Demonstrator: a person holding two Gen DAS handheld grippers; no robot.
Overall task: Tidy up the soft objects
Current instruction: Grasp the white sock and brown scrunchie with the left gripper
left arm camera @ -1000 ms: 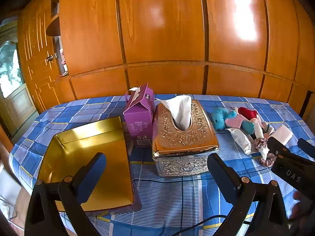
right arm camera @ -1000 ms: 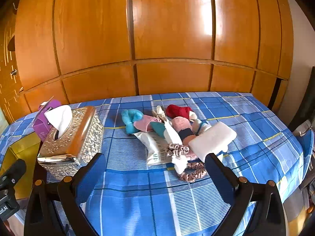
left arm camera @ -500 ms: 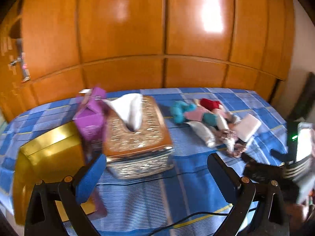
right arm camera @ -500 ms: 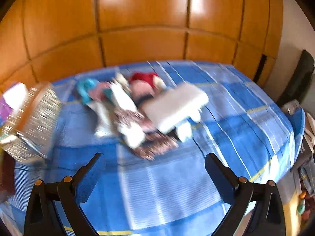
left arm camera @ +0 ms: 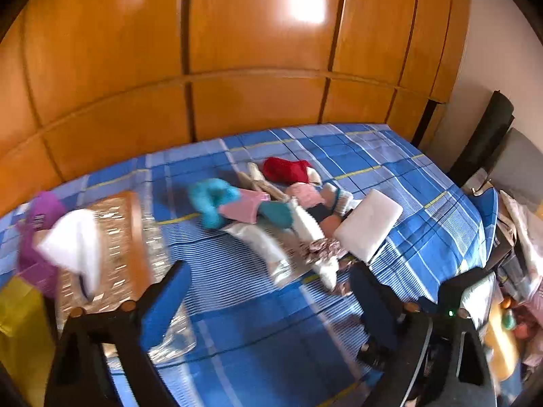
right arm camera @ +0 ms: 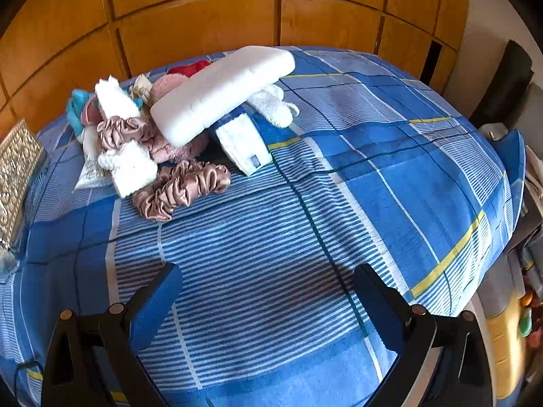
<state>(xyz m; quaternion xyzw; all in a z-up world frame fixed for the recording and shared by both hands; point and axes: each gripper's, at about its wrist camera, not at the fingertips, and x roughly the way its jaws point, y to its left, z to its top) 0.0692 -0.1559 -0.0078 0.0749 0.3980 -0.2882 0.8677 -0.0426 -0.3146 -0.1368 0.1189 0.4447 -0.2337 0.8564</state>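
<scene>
A pile of soft things lies on the blue checked bedcover (right arm camera: pixel 305 220). It holds a white foam pad (right arm camera: pixel 220 95) on top, two pink satin scrunchies (right arm camera: pixel 180 188), a white knit cloth (right arm camera: pixel 130 171), a folded white-and-blue cloth (right arm camera: pixel 244 149) and a white towel (right arm camera: pixel 275 107). In the left wrist view the pile shows a teal sock (left arm camera: pixel 210 200), a red piece (left arm camera: pixel 285 169) and the foam pad (left arm camera: pixel 368 224). My left gripper (left arm camera: pixel 268 271) hovers short of the pile, its jaws closing with nothing between them. My right gripper (right arm camera: pixel 266 271) is open over bare cover, below and right of the scrunchies.
An ornate metal tissue box (left arm camera: pixel 118 247) stands left of the pile, with a purple carton (left arm camera: pixel 40 224) and a gold tray (left arm camera: pixel 20 322) beyond it. Wooden wardrobe panels (left arm camera: pixel 254 51) rise behind the bed. Clutter sits past the bed's right edge (right arm camera: pixel 509 176).
The left view has swung right: tray and tissue box slid to the left edge, the pile came to the centre. The right gripper dropped closer to the bed, the pile now at upper left.
</scene>
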